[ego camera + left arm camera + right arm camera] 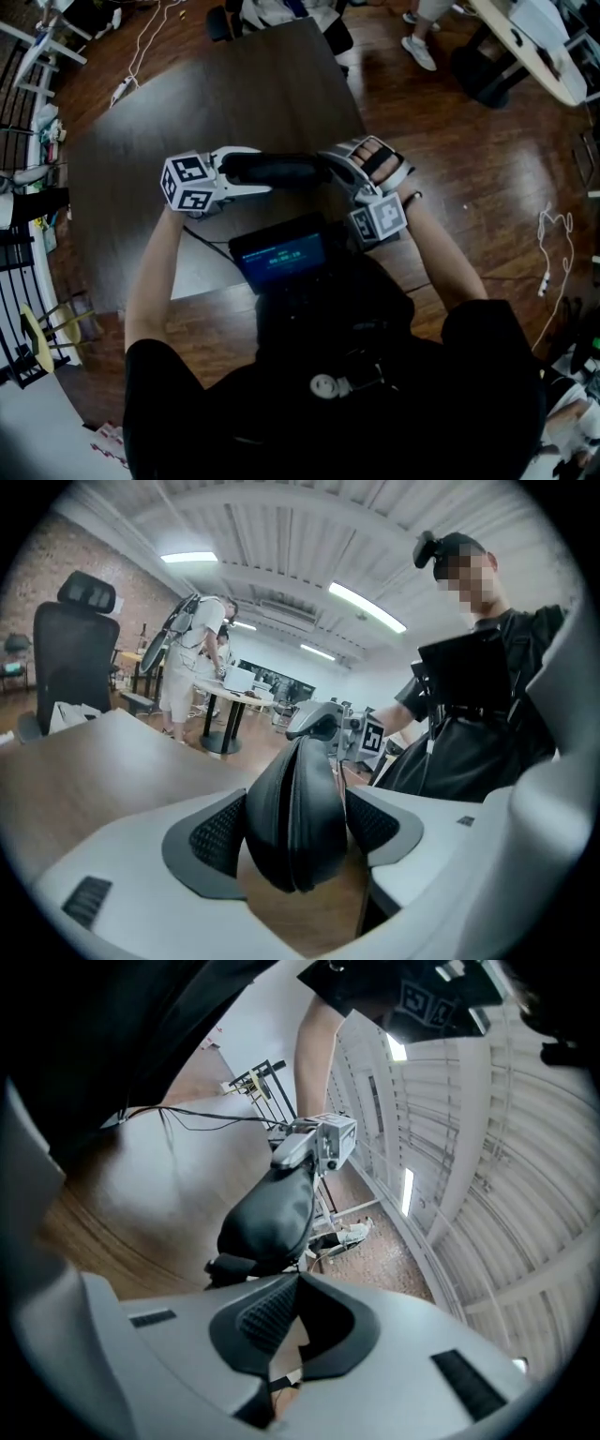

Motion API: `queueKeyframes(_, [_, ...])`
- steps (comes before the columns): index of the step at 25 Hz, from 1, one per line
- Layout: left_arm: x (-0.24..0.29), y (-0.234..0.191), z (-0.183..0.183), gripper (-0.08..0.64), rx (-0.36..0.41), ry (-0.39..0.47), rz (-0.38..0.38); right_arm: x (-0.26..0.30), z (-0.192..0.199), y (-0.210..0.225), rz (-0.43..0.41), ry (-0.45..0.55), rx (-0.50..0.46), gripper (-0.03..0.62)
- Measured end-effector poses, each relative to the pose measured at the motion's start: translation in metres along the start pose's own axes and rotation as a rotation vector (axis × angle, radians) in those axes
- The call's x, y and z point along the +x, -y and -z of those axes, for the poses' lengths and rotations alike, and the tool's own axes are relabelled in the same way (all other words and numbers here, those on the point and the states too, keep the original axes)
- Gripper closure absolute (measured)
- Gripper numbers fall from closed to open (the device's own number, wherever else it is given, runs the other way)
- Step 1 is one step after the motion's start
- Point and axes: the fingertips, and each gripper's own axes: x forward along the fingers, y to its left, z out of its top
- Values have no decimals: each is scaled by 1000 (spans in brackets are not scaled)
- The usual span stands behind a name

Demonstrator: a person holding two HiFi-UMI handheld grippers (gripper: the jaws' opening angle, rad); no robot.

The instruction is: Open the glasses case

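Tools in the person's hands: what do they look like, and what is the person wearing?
The left tool and right tool are chunky white-grey plastic with two curved jaws lined by dark bumpy pads. Each carries a white cube printed with black square markers. The person wears a black short-sleeved shirt.

Left gripper (298,830): pads (217,834) set against both sides of a black glasses case (295,803), end-on at centre, seam upright. Right gripper (323,726) at the case's far end, 12 o'clock. Wooden table (103,761), 9 o'clock. Black office chair (75,658), 10 o'clock. Standing person in white (192,653), 11 o'clock. Operator's dark torso (478,724), 2 o'clock.
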Motion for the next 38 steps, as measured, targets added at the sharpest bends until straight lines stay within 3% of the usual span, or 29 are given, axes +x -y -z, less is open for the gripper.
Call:
queueKeyframes(6, [22,-1,13,235,187,-196,-89,10,-15,8,15,21,-10,583])
queueKeyframes(9, [30,-2,25,249,204,-263,-115,14,-16,7,9,10,-19,583])
queueKeyframes(18, [15,-14,6,279,80,-70,-169,11,19,7,-7,-147,176,584])
queueKeyframes(20, [11,-15,8,279,78,-86,-181,8,25,4,-25,-154,217,584])
queueKeyframes(22, [12,-18,14,279,132,-154,-223,7,22,10,-25,-132,281,584])
queueKeyframes(24, [13,-23,20,278,236,-237,-300,8,13,17,-36,-101,358,575])
queueKeyframes(26, [15,-25,23,278,327,-305,-344,12,5,14,-99,-79,389,555])
queueKeyframes(28, [17,-26,25,278,390,-357,-356,13,3,-2,-193,-85,379,467])
queueKeyframes(30, [17,-28,25,278,436,-409,-372,15,3,-18,-265,-102,370,455])
queueKeyframes(38, [16,-32,35,278,614,-657,-432,30,-5,-47,-406,-118,331,453])
